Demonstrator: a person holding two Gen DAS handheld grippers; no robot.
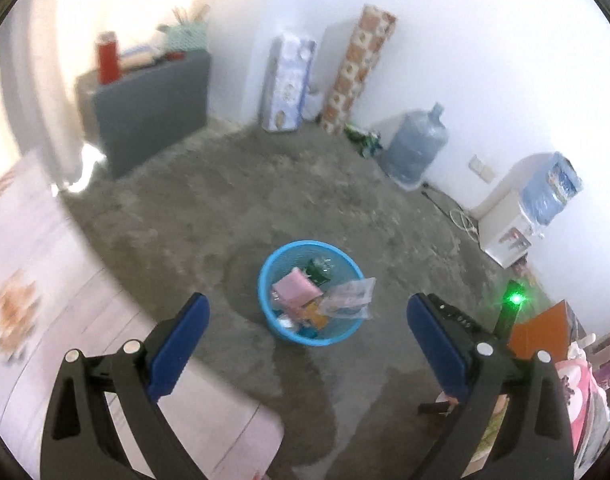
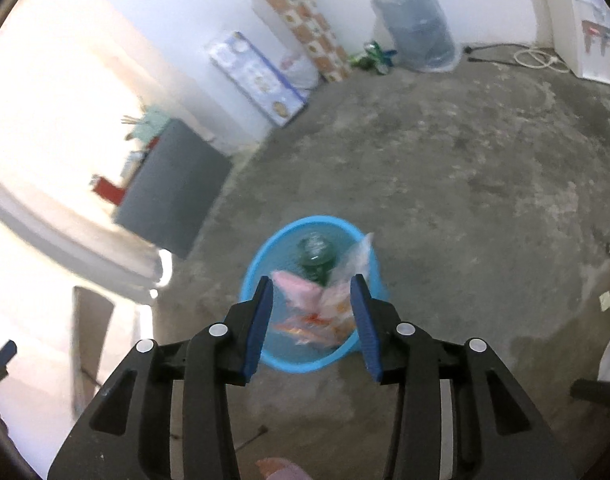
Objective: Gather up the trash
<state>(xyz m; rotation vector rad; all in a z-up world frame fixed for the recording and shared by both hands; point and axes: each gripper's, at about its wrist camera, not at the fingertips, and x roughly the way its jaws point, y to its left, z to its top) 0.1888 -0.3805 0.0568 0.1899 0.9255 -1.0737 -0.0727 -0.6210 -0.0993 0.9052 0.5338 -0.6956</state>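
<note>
Trash already fills much of the blue basket [image 1: 273, 316], which stands on the bare concrete floor [image 1: 233, 200] straight ahead of and below both sets of tongs. Inside it show a pink packet [image 1: 295, 290], a green wrapper [image 1: 317, 271] and a clear plastic bag [image 1: 349, 298] that leans on the rim on the side toward the right tongs. The left tongs [image 1: 307, 344] stand wide open with nothing between the blue pads [image 1: 177, 348]. The right tongs [image 2: 312, 322] are about half open and also hold nothing; the wrappers seen between their pads lie down in the basket, not in the grip.

The step in hand looks like coming away from the basket to find the next piece. To do it well, keep both sets of tongs open and clear of the rim so the clear bag is not dragged out. A small pale scrap [image 2: 605, 302] lies on the floor well off to the right of the right tongs, which would suit that side. The green cans [image 2: 375, 56] by the water jug [image 2: 419, 28], far ahead at the wall, may be trash too, though I cannot tell.
</note>
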